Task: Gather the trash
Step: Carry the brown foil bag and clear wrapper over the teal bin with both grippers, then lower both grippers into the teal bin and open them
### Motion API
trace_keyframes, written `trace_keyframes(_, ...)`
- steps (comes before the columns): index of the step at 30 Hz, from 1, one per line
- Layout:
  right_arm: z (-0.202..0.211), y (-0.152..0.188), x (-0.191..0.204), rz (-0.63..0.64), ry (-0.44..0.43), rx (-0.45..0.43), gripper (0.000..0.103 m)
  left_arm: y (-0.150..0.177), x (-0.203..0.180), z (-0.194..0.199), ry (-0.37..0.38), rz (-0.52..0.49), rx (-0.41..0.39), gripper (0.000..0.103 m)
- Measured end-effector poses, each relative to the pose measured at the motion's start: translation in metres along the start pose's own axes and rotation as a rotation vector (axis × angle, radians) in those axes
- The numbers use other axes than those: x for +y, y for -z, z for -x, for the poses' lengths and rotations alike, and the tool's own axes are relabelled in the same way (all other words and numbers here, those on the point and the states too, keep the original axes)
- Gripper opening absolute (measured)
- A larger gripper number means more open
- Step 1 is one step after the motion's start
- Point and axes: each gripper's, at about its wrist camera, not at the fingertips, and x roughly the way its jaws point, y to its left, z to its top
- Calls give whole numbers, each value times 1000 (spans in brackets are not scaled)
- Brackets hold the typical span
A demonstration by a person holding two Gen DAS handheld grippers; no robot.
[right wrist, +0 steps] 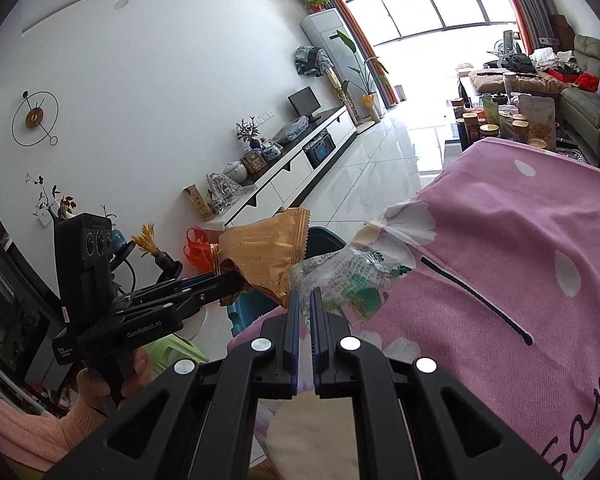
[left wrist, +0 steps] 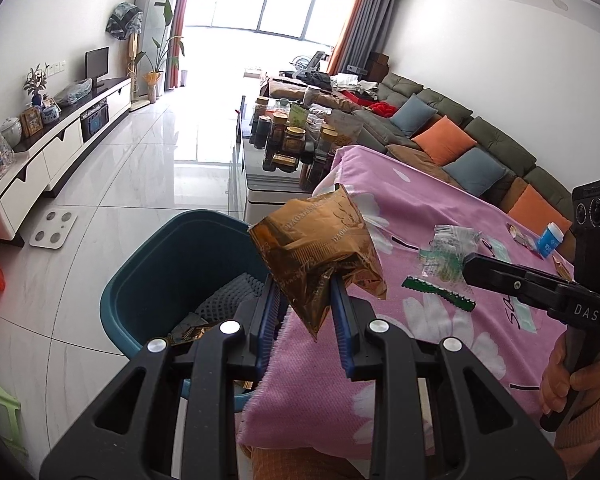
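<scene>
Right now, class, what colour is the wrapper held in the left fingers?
Shiny gold-brown wrapper, with printed lettering; the left wrist view shows it best.

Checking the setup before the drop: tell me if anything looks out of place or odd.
Nothing is damaged or spilled. The left tool holds the gold wrapper by one corner, beside the blue bin rather than squarely above it. Scraps remain on the pink blanket: a green torn strip and a small blue bottle.
</scene>
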Motion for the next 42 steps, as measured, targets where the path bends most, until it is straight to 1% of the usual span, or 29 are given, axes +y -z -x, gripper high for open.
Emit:
trace_keyframes(14, -25, -9, 15, 26, -38, 41, 4, 5, 27, 1, -43, 43, 4, 26)
trace_keyframes(34, -57, -16, 35, 65, -65, 91, 4, 5, 43, -13, -101, 88, 26, 26)
trace_keyframes(42, -64, -16, 41, 79, -67, 112, 4, 6, 47, -19, -109, 97, 38, 26)
